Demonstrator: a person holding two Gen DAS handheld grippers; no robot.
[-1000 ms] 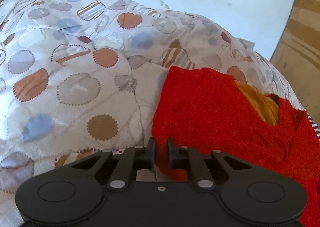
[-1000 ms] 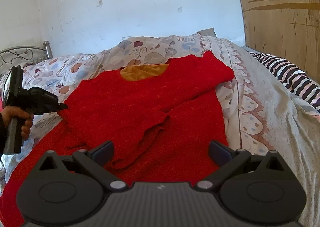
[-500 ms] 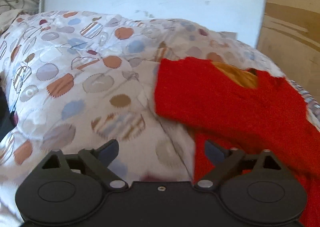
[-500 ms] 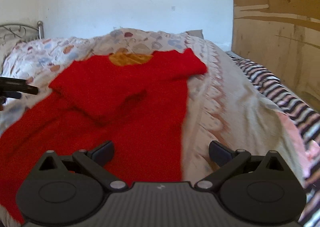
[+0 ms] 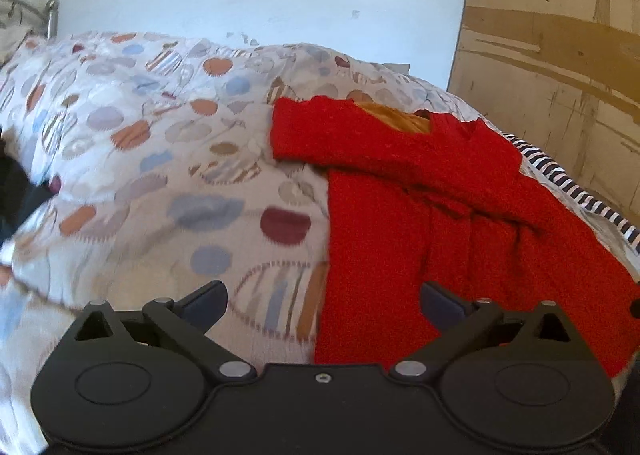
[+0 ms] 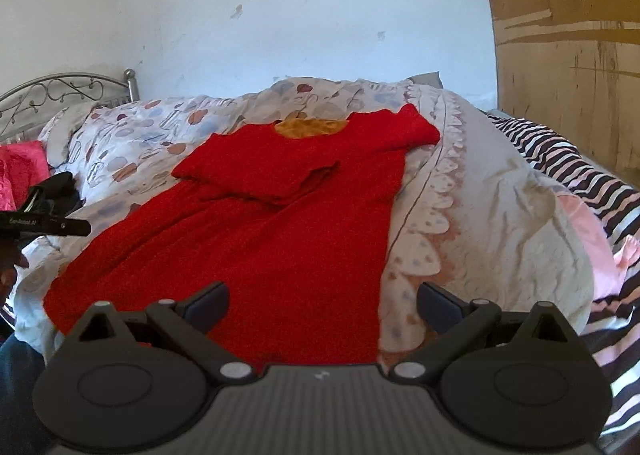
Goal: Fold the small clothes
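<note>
**Now released: one sleeve folded in, left claw backing off**

Just now the left claw (image 5: pixel 322 297) has let go of the red dress (image 6: pixel 280 223). A second ago its jaws were pinched on the sleeve edge; they are now opening wide with nothing between them, and the claw has drawn back toward the near left edge of the bed (image 6: pixel 500 215). The left sleeve (image 6: pixel 256 179) now lies folded across the chest, so the first fold looks done. The right sleeve (image 6: pixel 404 127) still sticks out flat toward the bed's right side, and is probably the next part to fold.

The right claw (image 6: pixel 322 297) is spread too, empty, hanging over the hem at the near edge; it has pulled back as well.

The dress lies flat on the quilt (image 5: pixel 160 159), down the middle of the bed. Its long axis runs from the near edge to the far edge, with the neckline and its orange lining (image 6: pixel 310 127) pointing at the far wall and the hem toward the person.
</note>
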